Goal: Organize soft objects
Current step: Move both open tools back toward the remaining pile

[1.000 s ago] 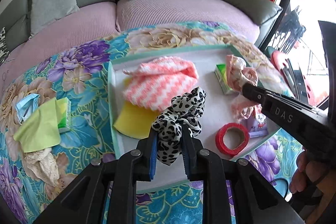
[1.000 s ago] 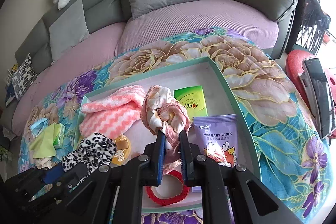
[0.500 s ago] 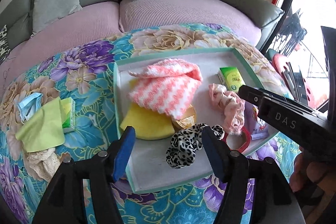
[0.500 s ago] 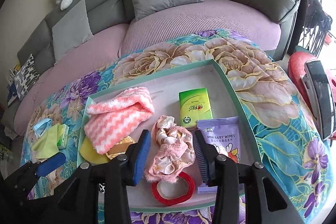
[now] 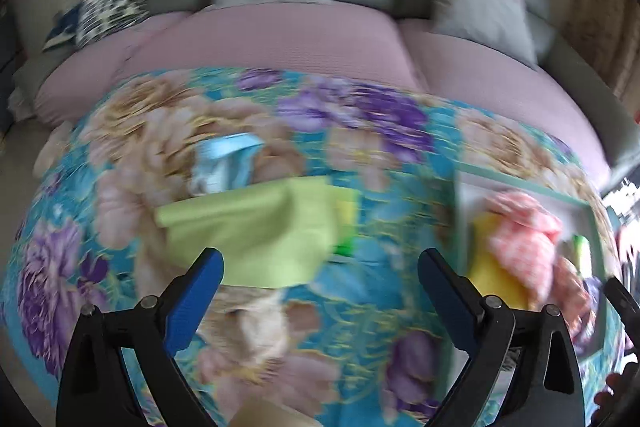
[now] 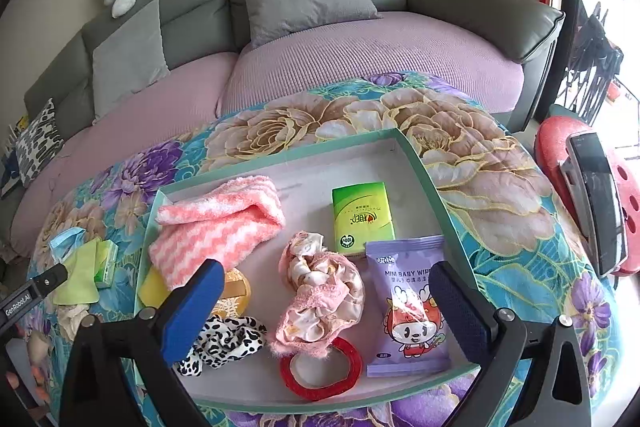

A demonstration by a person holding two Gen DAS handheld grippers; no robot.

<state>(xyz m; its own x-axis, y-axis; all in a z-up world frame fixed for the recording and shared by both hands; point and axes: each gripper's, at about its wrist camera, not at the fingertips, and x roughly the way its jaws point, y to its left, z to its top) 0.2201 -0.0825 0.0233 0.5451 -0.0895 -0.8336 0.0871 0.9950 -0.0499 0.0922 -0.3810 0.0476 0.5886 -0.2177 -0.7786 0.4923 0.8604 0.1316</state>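
My left gripper is open and empty above the floral tablecloth. It faces a light green cloth, a blue face mask and a cream lace cloth. My right gripper is open and empty over the green-rimmed tray. In the tray lie a pink scrunchie, a leopard scrunchie and a pink-white towel. The left wrist view is blurred.
The tray also holds a green tissue pack, purple baby wipes, a red tape ring, a yellow sponge and a gold tin. A second tissue pack lies by the green cloth. A sofa stands behind.
Both grippers opened and dropped their scrunchies into the tray. My left gripper then swung left toward the green cloth. My right gripper opened wider.
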